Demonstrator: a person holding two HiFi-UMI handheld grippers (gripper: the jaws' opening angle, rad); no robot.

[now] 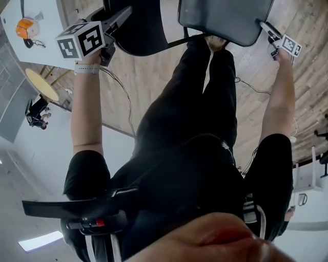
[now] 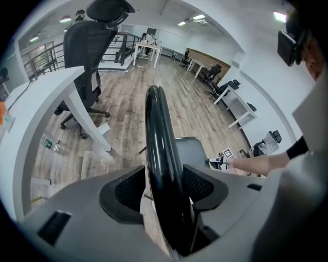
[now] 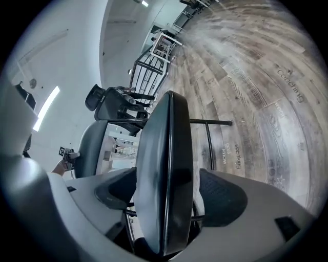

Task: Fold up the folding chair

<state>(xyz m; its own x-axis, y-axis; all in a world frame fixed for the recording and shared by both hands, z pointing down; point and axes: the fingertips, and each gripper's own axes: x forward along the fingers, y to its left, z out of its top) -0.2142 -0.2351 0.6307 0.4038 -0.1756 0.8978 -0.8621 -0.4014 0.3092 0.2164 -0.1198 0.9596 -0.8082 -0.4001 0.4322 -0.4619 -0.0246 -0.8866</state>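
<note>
First, in the head view, the folding chair (image 1: 205, 15) stood on the wooden floor (image 1: 154, 82) at the top of the frame, just beyond the person's feet. The left tongs (image 1: 120, 20) sat at the edge of its black panel (image 1: 138, 30), upper left. The right tongs (image 1: 269, 31) sat at the corner of its grey panel (image 1: 236, 23), upper right. One tool on each panel looked like the set-up for swinging the two together, so I judged the fold not yet begun. Both arms reached out nearly straight toward the top of the frame, the left one wearing a white wristband (image 1: 86, 68), and the right hand lay further to the side.

Next, in the left gripper view, the black panel (image 2: 156, 133) ran edge-on up the middle, between the jaws of the left tongs (image 2: 164, 187). The jaws were apart and straddled it. Floor showed between the left pad and the panel, so nothing was clamped. The grey panel (image 2: 192, 151) and the right tongs (image 2: 220, 161) showed just to the right, while an office chair (image 2: 87, 46) and a white tabletop (image 2: 46, 97) stood at upper left.

Last, in the right gripper view, the grey panel (image 3: 164, 153) likewise stood edge-on between the spread jaws of the right tongs (image 3: 166, 197), with slim gaps beside both pads. A frame tube (image 3: 210, 123) crossed behind it.
</note>
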